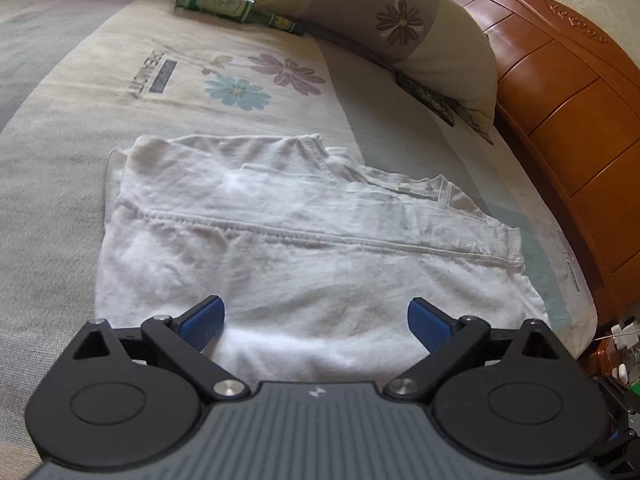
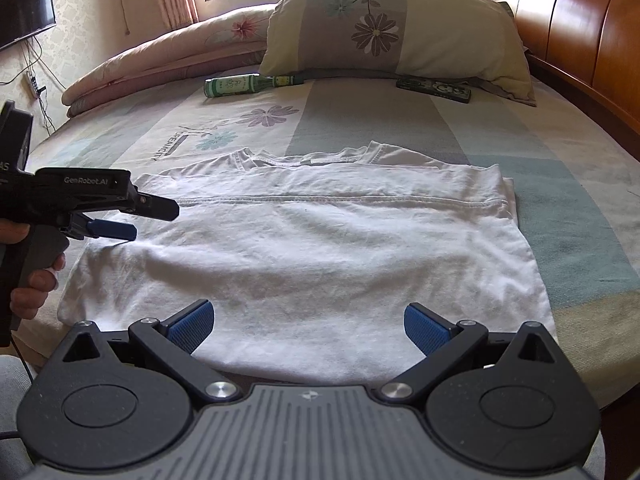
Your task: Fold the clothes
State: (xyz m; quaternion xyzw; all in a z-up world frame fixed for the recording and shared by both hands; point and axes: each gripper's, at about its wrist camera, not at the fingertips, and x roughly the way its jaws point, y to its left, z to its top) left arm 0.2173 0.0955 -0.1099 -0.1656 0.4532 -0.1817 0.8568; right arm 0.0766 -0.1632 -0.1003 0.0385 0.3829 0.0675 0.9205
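Observation:
A white T-shirt lies flat on the bed, folded into a rough rectangle with its hem seam running across and the collar at the far edge. The left wrist view shows the same T-shirt from its left side. My left gripper hovers open over the shirt's near edge, nothing between its blue pads. In the right wrist view the left gripper hangs just above the shirt's left side, held by a hand. My right gripper stands open over the shirt's near edge, empty.
A green glass bottle and a dark flat case lie on the sheet before a flowered pillow. A rolled pink quilt lies far left. The wooden headboard bounds the right side. Striped bedsheet surrounds the shirt.

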